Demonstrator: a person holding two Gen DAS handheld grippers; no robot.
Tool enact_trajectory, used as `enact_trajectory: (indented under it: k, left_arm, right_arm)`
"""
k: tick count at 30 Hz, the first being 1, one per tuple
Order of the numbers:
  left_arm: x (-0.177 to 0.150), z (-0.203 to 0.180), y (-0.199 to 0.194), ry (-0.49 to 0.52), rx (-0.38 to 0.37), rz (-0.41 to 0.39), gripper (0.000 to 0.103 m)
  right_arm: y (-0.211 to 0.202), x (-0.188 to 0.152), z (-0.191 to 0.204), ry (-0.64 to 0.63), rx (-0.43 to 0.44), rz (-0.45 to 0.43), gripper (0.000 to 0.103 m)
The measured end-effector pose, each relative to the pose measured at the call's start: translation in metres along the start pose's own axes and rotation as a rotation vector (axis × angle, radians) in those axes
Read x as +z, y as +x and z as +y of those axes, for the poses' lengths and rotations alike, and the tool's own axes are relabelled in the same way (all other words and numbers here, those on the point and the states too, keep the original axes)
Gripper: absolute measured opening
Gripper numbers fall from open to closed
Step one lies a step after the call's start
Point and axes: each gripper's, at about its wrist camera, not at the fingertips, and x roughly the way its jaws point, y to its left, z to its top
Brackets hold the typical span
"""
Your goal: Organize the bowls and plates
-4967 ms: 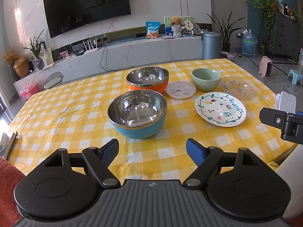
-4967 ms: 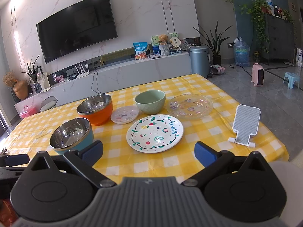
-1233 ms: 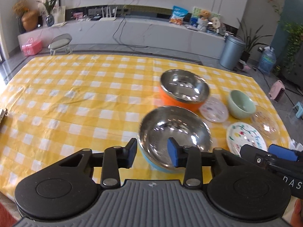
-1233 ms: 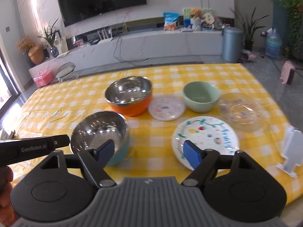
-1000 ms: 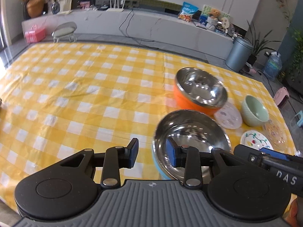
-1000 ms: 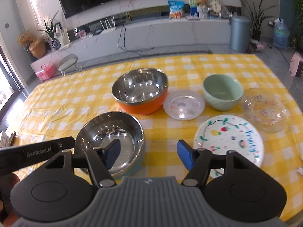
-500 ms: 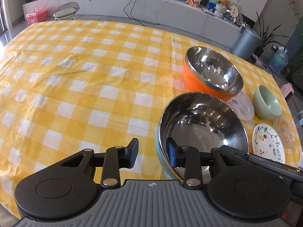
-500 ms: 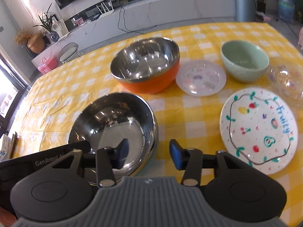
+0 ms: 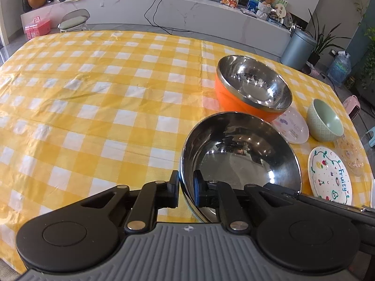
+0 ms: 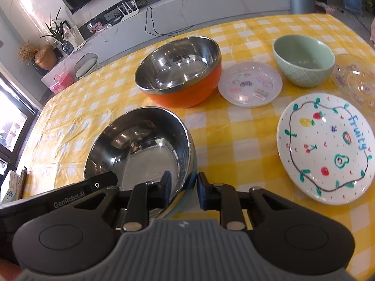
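Note:
A steel bowl with a blue outside [image 9: 241,154] [image 10: 140,149] stands nearest me on the yellow checked table. My left gripper [image 9: 186,190] is shut on its left rim. My right gripper [image 10: 184,188] is shut on its right rim. Behind it stands an orange steel-lined bowl [image 9: 253,89] [image 10: 180,72]. To the right lie a small white sticker plate [image 10: 250,83], a green bowl [image 10: 304,58], a painted "Fruity" plate [image 10: 327,147] and a clear glass plate [image 10: 358,79].
The left half of the tablecloth [image 9: 93,98] holds nothing. A TV console runs along the far wall, with a grey bin [image 9: 297,44] and plants at the right.
Both grippers have come down to the blue bowl and closed on opposite sides of its rim. Five seconds ago both were open and back from the table.

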Motion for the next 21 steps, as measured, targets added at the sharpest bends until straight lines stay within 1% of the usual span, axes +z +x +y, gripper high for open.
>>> enact_trajectory:
  k: [4, 9, 15, 21]
  left_arm:
    - [0.0, -0.001, -0.012, -0.002, -0.001, -0.018, 0.011]
    - [-0.003, -0.005, -0.031, -0.01, -0.016, -0.027, 0.011]
    - [-0.009, -0.014, -0.056, -0.004, -0.033, -0.059, 0.011]
    - [-0.021, -0.022, -0.074, -0.002, -0.054, -0.074, 0.012]
  right_arm:
    - [-0.007, -0.002, 0.001, 0.006, 0.006, -0.002, 0.019]
    - [-0.026, -0.004, -0.001, 0.003, 0.014, -0.031, 0.018]
    - [-0.052, -0.012, -0.006, 0.006, 0.026, -0.055, 0.017]
    - [-0.072, -0.024, -0.018, 0.058, 0.049, -0.05, 0.016]
